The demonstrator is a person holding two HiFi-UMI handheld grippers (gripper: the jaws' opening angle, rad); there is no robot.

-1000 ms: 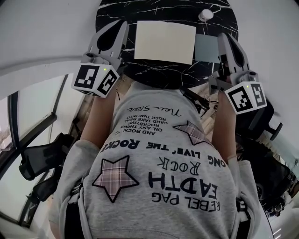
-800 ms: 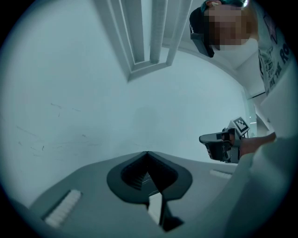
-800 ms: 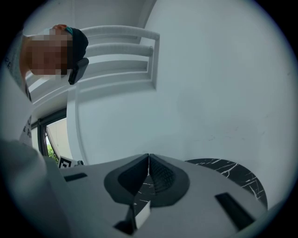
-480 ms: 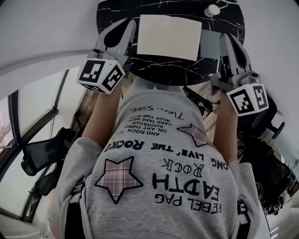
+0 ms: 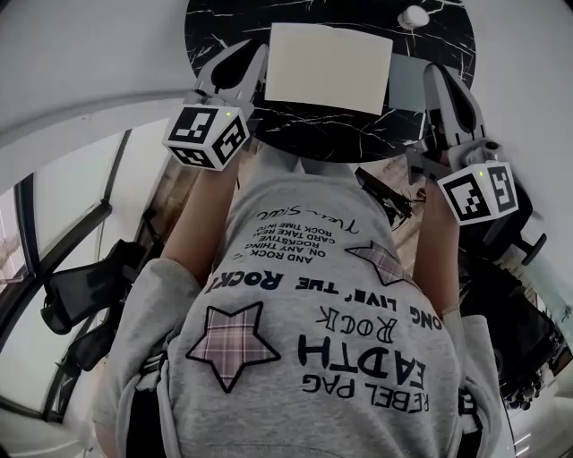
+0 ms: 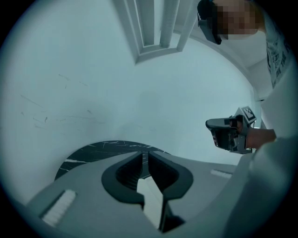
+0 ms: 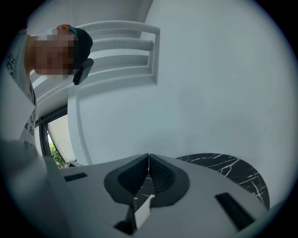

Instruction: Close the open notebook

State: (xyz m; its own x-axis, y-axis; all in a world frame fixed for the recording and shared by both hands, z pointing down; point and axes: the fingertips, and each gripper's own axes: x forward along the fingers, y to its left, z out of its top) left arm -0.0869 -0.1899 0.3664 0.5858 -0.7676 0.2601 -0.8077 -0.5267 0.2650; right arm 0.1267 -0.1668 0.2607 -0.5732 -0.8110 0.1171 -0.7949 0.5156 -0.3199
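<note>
Where the notebook (image 5: 329, 67) lies: open on the black table (image 5: 215, 27), between the grippers.
Left gripper (image 6: 148, 157): jaws together, empty, just beside its left edge.
Right gripper (image 7: 148, 160): jaws together, empty, at its right.

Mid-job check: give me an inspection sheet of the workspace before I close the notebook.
Surface: round black marble table.
Job's things: notebook lies flat, pale page up, greyish part at its right.
Clutter: small white round object near the far edge.
Grippers: left gripper and right gripper flank the notebook; jaws together, nothing held.
Cables: thin dark strands below the table's near edge, unclear.
Surroundings: white wall; dark chair at left.
</note>
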